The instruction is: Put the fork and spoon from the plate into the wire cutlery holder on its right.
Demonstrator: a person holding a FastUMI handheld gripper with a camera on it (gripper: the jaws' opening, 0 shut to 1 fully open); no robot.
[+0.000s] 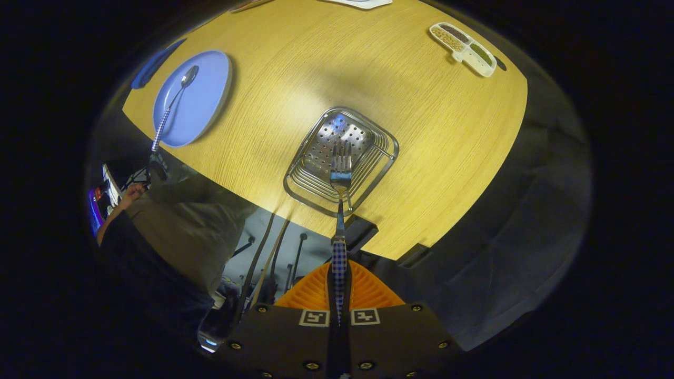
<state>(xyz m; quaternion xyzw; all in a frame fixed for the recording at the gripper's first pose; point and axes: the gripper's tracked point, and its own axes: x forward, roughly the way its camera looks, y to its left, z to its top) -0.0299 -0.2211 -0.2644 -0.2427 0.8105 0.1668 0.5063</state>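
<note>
The tongs (338,295) are clamping the fork (340,210) by its handle, tines pointing toward twelve o'clock, hanging directly over the wire cutlery holder (316,197) on the table (421,137).

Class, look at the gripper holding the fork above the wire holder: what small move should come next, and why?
Probably lower the fork straight down, then release. The gripper is shut on its checked handle, tines pointing into the wire cutlery holder just ahead of the fingers, seemingly still above it. The spoon waits on the blue plate.

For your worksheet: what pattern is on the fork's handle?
Blue-and-white checks on the fork, clearest in the gripper view.
</note>
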